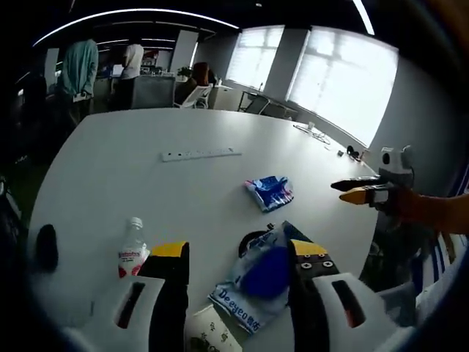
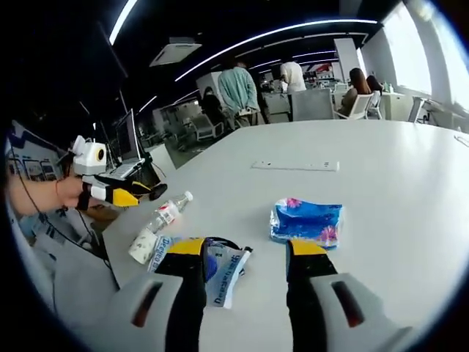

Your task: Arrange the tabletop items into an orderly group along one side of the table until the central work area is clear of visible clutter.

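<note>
The worktop [image 1: 110, 191] looks smooth, white and matt, with a soft sheen from the windows; the small bottle [image 1: 133, 252] is clear glossy plastic with a white cap and a paper-like label; the blue tissue pack [image 2: 306, 221] and the white-and-blue pouch [image 1: 256, 282] are shiny, crinkled plastic film; the power strip [image 1: 201, 154] is plain white plastic; the left tongs [image 1: 238, 253] show moulded white plastic shells and dark matt jaws with yellow tips.
</note>
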Action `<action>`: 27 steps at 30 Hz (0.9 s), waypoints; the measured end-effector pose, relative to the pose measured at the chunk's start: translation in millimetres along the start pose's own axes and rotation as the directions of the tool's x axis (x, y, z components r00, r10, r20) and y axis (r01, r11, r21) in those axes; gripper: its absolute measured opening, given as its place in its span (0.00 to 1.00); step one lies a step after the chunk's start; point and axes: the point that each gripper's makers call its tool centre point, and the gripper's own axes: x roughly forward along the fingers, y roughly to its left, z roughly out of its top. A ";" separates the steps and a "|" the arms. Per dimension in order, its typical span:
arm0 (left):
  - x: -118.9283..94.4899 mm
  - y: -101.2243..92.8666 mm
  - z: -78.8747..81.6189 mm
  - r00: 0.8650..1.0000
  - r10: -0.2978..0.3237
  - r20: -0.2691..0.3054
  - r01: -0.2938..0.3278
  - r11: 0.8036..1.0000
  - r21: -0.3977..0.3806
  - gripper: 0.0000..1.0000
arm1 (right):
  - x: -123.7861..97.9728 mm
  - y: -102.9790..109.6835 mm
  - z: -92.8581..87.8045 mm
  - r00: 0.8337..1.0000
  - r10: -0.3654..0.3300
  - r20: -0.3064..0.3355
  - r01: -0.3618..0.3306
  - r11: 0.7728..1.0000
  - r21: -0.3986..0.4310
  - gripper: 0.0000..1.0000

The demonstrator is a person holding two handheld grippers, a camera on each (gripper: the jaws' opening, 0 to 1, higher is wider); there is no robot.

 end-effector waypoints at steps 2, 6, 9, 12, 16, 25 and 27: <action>-1.8 0.8 -1.5 1.000 0.001 -0.001 -0.001 1.000 -0.001 0.53 | 0.5 2.3 -5.4 1.000 -0.002 -0.008 0.002 1.000 0.004 0.41; -5.9 3.0 -6.2 1.000 0.003 -0.006 -0.003 1.000 -0.004 0.53 | 2.9 6.8 -20.7 0.999 -0.001 -0.034 0.002 1.000 0.019 0.41; -8.6 4.0 -8.4 1.000 0.004 -0.008 -0.004 1.000 -0.006 0.53 | 5.6 14.6 -31.8 0.999 0.003 -0.050 -0.002 1.000 0.028 0.41; -11.6 5.2 -10.6 1.000 0.005 -0.008 -0.005 1.000 -0.010 0.53 | 10.7 16.8 -45.7 0.997 0.007 -0.074 -0.004 0.999 0.044 0.41; -14.3 7.6 -15.6 1.000 0.008 -0.011 -0.008 1.000 -0.019 0.53 | 15.7 21.8 -57.6 0.995 0.013 -0.096 -0.008 0.999 0.053 0.41; -16.9 10.5 -26.9 1.000 0.013 -0.023 -0.013 0.999 -0.041 0.52 | 29.6 25.9 -84.3 0.987 0.030 -0.158 -0.019 0.997 0.073 0.40; -17.1 11.1 -28.6 1.000 0.014 -0.026 -0.015 0.999 -0.041 0.52 | 32.6 27.2 -88.6 0.985 0.033 -0.167 -0.020 0.997 0.080 0.39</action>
